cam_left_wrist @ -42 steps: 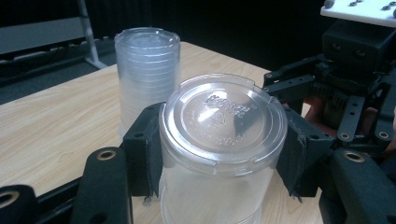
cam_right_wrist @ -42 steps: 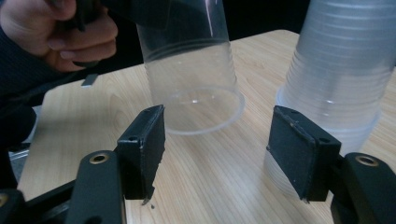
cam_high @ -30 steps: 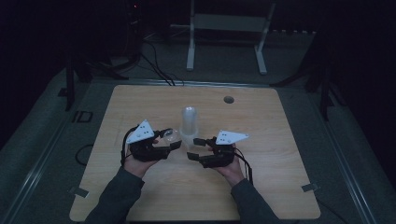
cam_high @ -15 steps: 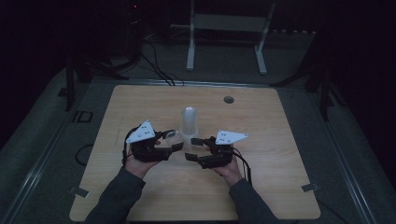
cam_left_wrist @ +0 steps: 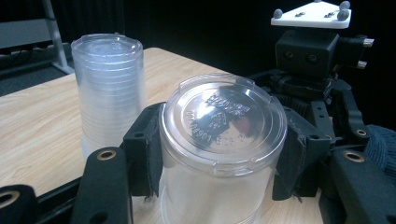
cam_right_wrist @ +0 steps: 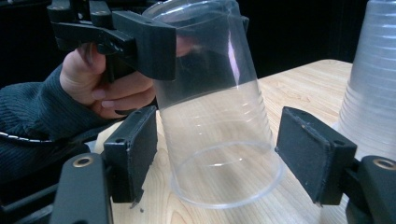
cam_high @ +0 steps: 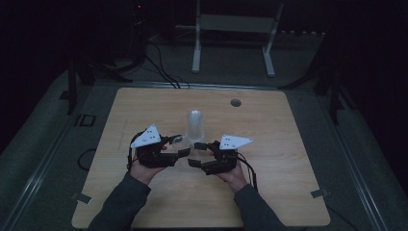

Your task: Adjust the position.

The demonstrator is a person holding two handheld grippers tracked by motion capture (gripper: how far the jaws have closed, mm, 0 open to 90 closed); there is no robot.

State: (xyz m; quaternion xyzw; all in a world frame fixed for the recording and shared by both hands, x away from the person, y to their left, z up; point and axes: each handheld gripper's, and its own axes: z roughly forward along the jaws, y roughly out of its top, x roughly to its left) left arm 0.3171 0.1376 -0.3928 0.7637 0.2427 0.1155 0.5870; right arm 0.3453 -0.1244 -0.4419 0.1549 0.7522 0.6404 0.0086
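A clear plastic cup (cam_left_wrist: 219, 154) is held upside down, its base toward the camera, with my left gripper (cam_left_wrist: 219, 156) shut on its sides. In the right gripper view the same cup (cam_right_wrist: 219, 140) tilts over the table. Its open rim lies between the pads of my right gripper (cam_right_wrist: 219, 161), which stands open and does not touch it. A tall stack of clear cups (cam_high: 195, 124) stands upside down just behind both grippers. In the high view the left gripper (cam_high: 180, 147) and right gripper (cam_high: 197, 155) face each other near the table's middle.
The wooden table (cam_high: 288, 144) has a small round hole (cam_high: 235, 102) at the back right. Cables and a white metal stand (cam_high: 231, 33) are on the dark floor beyond it. Tape tabs (cam_high: 320, 193) mark the front corners.
The right gripper has edged a little left toward the left gripper and its cup. The stack has not moved.
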